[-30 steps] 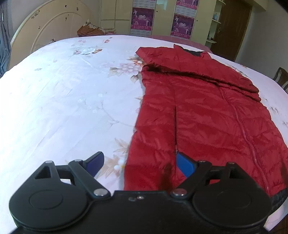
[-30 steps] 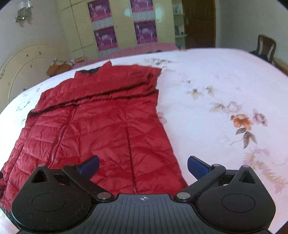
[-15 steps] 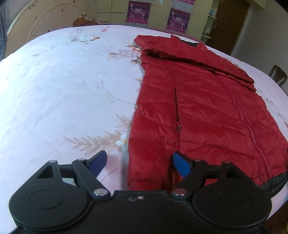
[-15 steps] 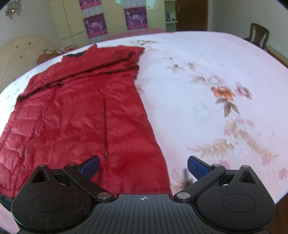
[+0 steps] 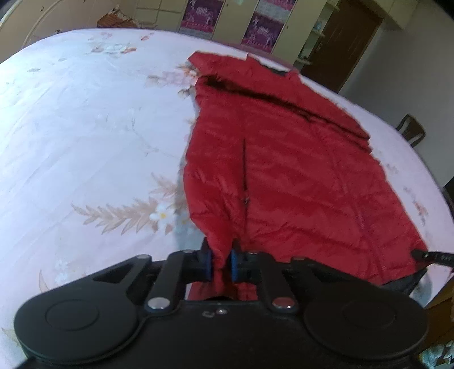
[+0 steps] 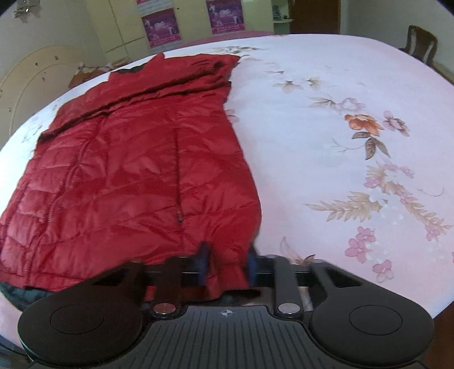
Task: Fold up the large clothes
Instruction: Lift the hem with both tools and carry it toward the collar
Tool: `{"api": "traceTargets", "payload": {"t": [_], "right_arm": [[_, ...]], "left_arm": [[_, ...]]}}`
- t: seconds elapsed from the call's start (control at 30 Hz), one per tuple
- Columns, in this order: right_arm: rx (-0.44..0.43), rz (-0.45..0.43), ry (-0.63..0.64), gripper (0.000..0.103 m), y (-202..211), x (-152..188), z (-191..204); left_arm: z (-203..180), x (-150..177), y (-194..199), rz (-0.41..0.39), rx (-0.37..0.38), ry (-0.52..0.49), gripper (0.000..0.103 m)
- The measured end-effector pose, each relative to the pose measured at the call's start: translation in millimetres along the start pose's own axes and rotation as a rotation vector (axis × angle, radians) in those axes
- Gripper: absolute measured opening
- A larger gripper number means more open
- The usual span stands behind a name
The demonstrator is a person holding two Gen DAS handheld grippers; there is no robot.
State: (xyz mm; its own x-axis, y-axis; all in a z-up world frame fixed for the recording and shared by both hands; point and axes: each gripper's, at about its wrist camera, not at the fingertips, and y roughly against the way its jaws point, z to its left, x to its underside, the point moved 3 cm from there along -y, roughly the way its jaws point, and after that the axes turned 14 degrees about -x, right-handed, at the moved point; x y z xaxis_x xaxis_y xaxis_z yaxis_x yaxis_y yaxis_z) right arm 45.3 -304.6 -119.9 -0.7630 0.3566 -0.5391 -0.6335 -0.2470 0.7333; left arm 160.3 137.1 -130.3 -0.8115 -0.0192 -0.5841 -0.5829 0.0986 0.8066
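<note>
Where both grippers had stood wide open half a second earlier, the left gripper (image 5: 220, 265) was now pinched tight on the hem of the red down jacket (image 5: 283, 170), and the right gripper (image 6: 225, 265) was closed on another bunch of that hem. Jacket lay spread flat along the near edge of the floral bedsheet (image 6: 340, 127), collar toward the far edge. No legible writing; purple posters (image 6: 161, 27) on the wardrobe doors too blurred to read.

Both grippers are black, with round side discs, silver pivot screws and blue-padded jaws.
</note>
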Motion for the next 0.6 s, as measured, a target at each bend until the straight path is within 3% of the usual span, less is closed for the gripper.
{"api": "traceTargets", "payload": {"t": [0.27, 0.47, 0.53, 0.6], "right_arm": [[-0.023, -0.119, 0.023, 0.011, 24, -33, 19], [-0.014, -0.225, 0.072, 0.010, 32, -80, 31], [-0.008, -0.250, 0.087, 0.003, 29, -97, 33], [-0.012, -0.267, 0.098, 0.003, 23, -116, 33]], "left_arm": [[-5, -34, 25, -0.114, 0.049, 0.023, 0.009], [-16, -73, 32, -0.205, 0.081, 0.036, 0.008], [-20, -87, 31, -0.231, 0.087, 0.044, 0.008], [-25, -102, 28, -0.256, 0.086, 0.044, 0.008]]}}
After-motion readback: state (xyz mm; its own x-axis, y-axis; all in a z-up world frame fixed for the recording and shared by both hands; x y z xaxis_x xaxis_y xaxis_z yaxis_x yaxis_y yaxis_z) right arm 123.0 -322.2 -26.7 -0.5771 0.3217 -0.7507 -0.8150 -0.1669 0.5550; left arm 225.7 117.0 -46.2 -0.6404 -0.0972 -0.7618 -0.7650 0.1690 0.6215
